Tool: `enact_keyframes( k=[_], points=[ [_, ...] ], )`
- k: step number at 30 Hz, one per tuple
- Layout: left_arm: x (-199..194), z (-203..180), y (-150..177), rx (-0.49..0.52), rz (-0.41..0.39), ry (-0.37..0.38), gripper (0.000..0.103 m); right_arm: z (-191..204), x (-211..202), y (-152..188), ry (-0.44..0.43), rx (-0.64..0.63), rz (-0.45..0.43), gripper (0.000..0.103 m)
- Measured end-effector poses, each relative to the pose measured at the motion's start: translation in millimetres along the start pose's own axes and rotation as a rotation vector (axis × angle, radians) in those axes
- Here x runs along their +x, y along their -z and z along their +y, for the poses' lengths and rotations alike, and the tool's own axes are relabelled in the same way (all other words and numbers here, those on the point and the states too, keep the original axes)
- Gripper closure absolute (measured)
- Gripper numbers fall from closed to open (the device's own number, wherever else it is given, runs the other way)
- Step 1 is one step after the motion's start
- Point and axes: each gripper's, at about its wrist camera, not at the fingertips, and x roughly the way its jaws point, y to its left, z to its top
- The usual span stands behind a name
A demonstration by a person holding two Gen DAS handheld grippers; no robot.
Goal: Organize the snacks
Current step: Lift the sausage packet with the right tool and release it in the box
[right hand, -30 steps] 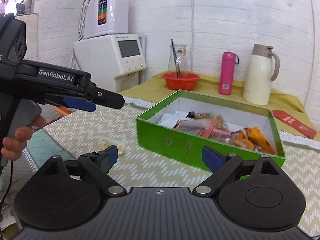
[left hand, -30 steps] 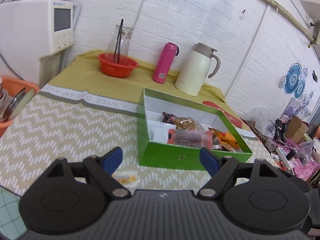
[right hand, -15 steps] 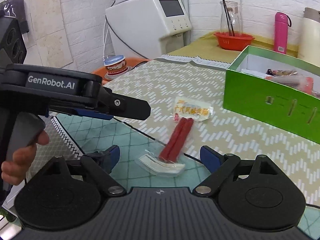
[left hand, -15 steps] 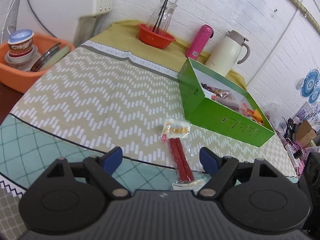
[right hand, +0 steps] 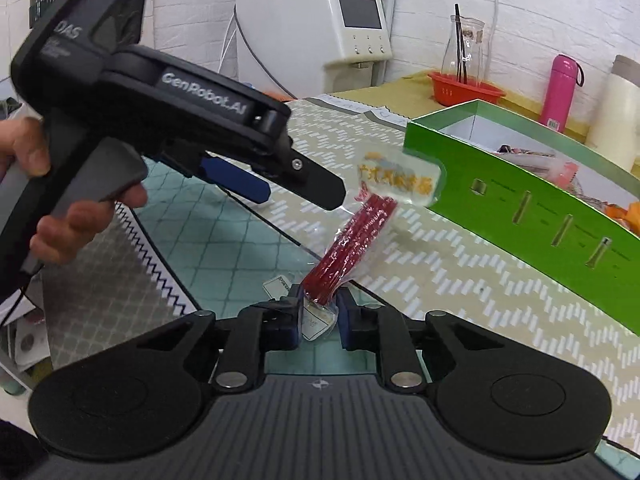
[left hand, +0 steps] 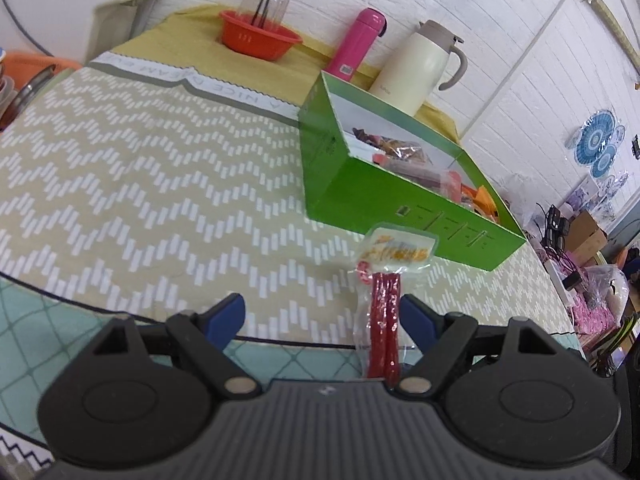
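A clear packet of red sausage sticks (right hand: 352, 236) with a yellow label slants up off the tablecloth, its far end in front of the green box (right hand: 520, 200). My right gripper (right hand: 320, 314) has the packet's near end between its blue pads (right hand: 294, 316); its jaws are closing and pinch the wrapper. In the left wrist view the same packet (left hand: 384, 316) stands just inside the right finger of my left gripper (left hand: 322, 312), which is open and holds nothing. A hand holds that left gripper (right hand: 280, 188) at the packet's left. The green box (left hand: 360, 196) contains several wrapped snacks.
At the back of the table stand a red basket (left hand: 258, 36) with a glass flask, a pink bottle (left hand: 358, 46) and a cream jug (left hand: 420, 66). A white appliance (right hand: 316, 32) stands at the far left, with an orange basin (left hand: 24, 64) beside the table.
Both grippers dropped toward the table's front edge. The right jaws went from wide open to closed on the packet's near end, and the packet rose from lying flat to slanting upward.
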Motion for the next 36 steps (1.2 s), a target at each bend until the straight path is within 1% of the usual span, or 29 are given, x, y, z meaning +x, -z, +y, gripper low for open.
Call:
enact_keyframes(
  k=[3,7,10,12,14,16,18,19,20,21,22,23,24,25,26,27,30,31,33,36],
  points=[
    [14,-15,-2,0.03,0.03,0.02,0.022,-8,-9,7,0.004,0.017,0.005,0.073],
    [28,-38,-1,0.083,0.073,0.08,0.022,-14,-14,13,0.005,0.036,-0.006,0.073],
    [34,-51,2,0.13,0.101,0.109,0.025,-17,-16,17,0.0,0.047,-0.017,0.072],
    [38,-56,4,0.162,0.122,0.117,0.033,-20,-17,18,0.001,0.056,-0.021,0.072],
    [41,-56,7,0.168,0.144,0.126,0.059,-22,-18,20,0.003,0.062,-0.026,0.072],
    [41,-56,8,0.173,0.143,0.14,0.061,-25,-20,22,-0.001,0.074,-0.034,0.072],
    [43,-55,9,0.152,0.147,0.165,0.06,-26,-20,22,-0.005,0.084,-0.039,0.072],
    [44,-56,10,0.143,0.143,0.172,0.05,-27,-19,22,-0.004,0.089,-0.042,0.072],
    [44,-56,11,0.131,0.136,0.176,0.042,-28,-18,22,-0.004,0.095,-0.044,0.071],
    [45,-58,12,0.134,0.133,0.17,0.043,-28,-18,22,-0.004,0.103,-0.046,0.07],
    [44,-62,13,0.163,0.132,0.153,0.056,-29,-19,23,-0.005,0.109,-0.048,0.07],
    [44,-66,14,0.196,0.131,0.131,0.084,-29,-19,23,-0.004,0.111,-0.049,0.072],
    [43,-69,16,0.214,0.125,0.118,0.083,-29,-20,23,-0.001,0.113,-0.048,0.074],
    [41,-70,17,0.208,0.124,0.124,0.085,-29,-21,23,-0.001,0.121,-0.047,0.075],
    [38,-71,16,0.202,0.119,0.13,0.085,-29,-22,23,-0.003,0.131,-0.047,0.079],
    [34,-72,16,0.2,0.107,0.142,0.085,-29,-25,23,-0.006,0.136,-0.052,0.087],
    [20,-82,7,0.209,0.055,0.177,0.085,-30,-37,20,0.008,0.139,-0.09,0.094],
    [15,-87,3,0.221,0.032,0.187,0.089,-31,-43,17,0.017,0.135,-0.108,0.1],
    [9,-97,-9,0.237,-0.006,0.207,0.089,-35,-52,9,0.042,0.127,-0.144,0.1],
    [8,-110,-29,0.233,-0.047,0.247,0.089,-47,-59,-2,0.081,0.13,-0.187,0.1]
  ],
)
